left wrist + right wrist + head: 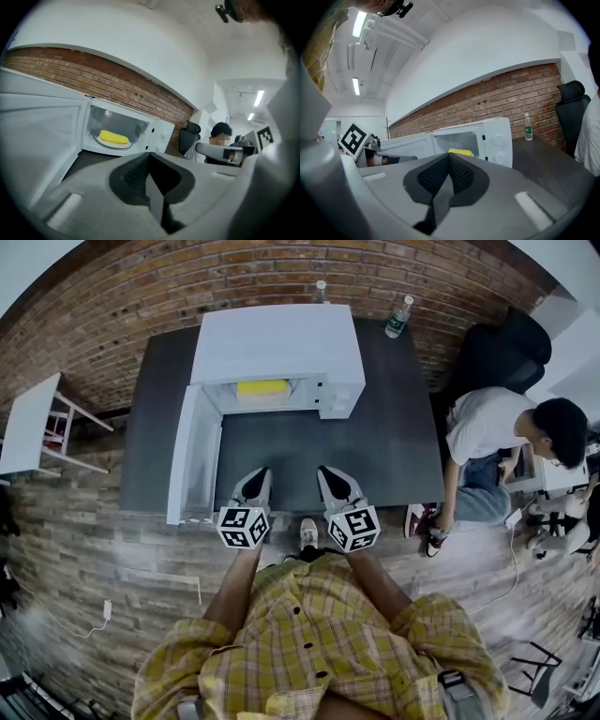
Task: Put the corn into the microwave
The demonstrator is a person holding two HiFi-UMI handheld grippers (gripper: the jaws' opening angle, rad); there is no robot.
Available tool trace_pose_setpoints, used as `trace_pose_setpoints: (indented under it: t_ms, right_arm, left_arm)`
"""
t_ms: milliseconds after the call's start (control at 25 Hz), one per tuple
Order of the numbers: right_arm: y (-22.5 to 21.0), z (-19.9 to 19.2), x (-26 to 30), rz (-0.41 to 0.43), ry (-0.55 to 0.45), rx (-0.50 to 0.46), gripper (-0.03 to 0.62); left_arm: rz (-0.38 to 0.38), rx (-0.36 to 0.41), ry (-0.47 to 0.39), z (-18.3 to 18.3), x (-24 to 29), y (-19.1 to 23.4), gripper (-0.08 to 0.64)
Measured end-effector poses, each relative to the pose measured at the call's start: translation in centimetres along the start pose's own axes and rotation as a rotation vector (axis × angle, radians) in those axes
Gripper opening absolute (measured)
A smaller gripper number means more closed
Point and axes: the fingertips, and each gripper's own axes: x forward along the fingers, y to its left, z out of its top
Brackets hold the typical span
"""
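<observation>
Corn [262,387] sits inside microwave [277,338] on a white plate [112,143], w/ door [187,460] swung wide open to the left. L gripper [255,476] & R gripper [330,474] side by side over near edge of dark table [394,446], apart from microwave. Both pairs of jaws closed tight, nothing btwn them. Bottle [398,317] at table's far right corner

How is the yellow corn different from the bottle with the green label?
The corn is yellow and lies flat; the bottle is clear with a green label and stands upright. The corn is inside the open microwave; the bottle is outside, on the table. Neither is held.
</observation>
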Motion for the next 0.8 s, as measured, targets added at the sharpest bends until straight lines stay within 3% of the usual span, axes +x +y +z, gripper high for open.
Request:
trace_pose_setpoints:
  t_ms: [800]
  right_arm:
    - [1.2,-0.4,-1.2,-0.015,-0.002,0.011,0.000]
  left_arm:
    - [0.023,0.157,-0.008,0.3,-2.3,-2.0,0.000]
